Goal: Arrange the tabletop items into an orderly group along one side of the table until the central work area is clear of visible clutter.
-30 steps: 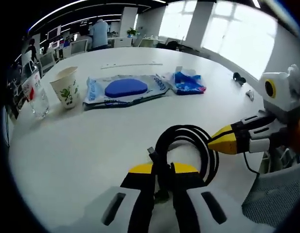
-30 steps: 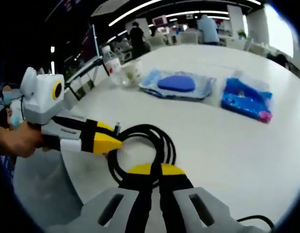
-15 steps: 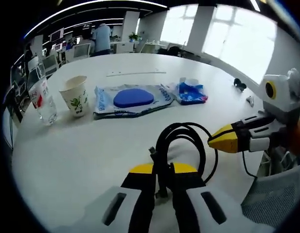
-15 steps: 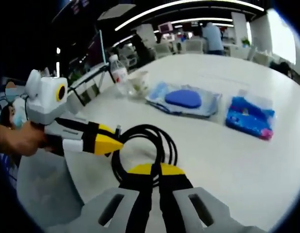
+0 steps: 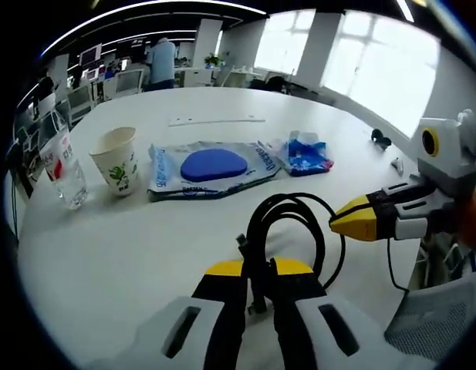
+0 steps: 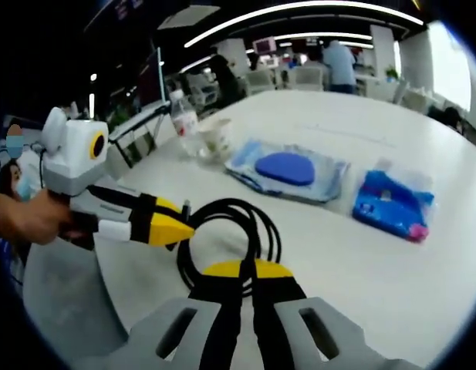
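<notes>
Left gripper view: mid-step of tidying, with the coiled black cable (image 5: pixel 292 231) clamped between both tools above the white table (image 5: pixel 129 247). Left gripper (image 5: pixel 257 270) closed tight on the near loop of the cable. Right gripper (image 5: pixel 347 222), entering from the right, pinched on the far side of the same coil, jaws together. Beyond the cable: clear pouch with a blue pad (image 5: pixel 210 166), then small blue packet (image 5: pixel 305 154) just right of the pouch, paper cup (image 5: pixel 118 160) left of it, and plastic bottle (image 5: pixel 62 162) further left, all roughly in one row. Next move, by judgement: carry the cable toward that row and set it down beside the pouch, keeping the coil from springing open.

Right gripper view: right gripper (image 6: pixel 241 271) shut on the coiled black cable (image 6: pixel 222 239) at its near edge. Left gripper (image 6: pixel 176 229) coming in from the left, tips closed on the cable's left loop. Past the cable: clear pouch with a blue pad (image 6: pixel 288 169), small blue packet (image 6: pixel 392 206) to its right, paper cup (image 6: pixel 216 139) and plastic bottle (image 6: pixel 183 117) to its left.
</notes>
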Demonstrator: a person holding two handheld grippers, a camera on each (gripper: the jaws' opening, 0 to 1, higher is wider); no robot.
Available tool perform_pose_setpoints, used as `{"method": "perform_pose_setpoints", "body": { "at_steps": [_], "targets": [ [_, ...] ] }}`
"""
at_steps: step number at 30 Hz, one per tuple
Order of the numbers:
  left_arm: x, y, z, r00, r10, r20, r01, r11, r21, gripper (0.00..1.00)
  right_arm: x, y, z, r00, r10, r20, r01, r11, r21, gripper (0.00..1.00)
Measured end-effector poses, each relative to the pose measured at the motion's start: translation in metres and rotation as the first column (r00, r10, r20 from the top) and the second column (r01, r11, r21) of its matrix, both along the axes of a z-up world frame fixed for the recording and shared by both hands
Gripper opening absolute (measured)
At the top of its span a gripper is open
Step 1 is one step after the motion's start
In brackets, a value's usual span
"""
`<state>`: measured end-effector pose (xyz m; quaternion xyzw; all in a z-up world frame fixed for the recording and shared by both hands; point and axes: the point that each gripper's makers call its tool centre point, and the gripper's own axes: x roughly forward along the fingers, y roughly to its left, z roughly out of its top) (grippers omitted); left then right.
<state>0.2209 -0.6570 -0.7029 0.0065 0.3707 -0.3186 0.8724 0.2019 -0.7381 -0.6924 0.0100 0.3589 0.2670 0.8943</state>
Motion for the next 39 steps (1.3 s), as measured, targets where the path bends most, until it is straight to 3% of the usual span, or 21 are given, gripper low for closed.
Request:
{"method": "perform_pose_setpoints", "body": {
  "at_steps": [24,39],
  "targets": [
    [0.024,-0.007,-0.021,0.998,-0.035,-0.061,0.036,0.999,0.027,0.10,0.023,-0.006,-0.025,1.000,0.008,-0.030,-0.010,0.999,-0.054,0.01],
    [0.031,-0.012,-0.034,0.996,-0.036,-0.086,0.039,0.999,0.030,0.11,0.025,-0.012,-0.046,0.997,-0.001,-0.078,-0.005,0.997,-0.074,0.01]
  ]
}}
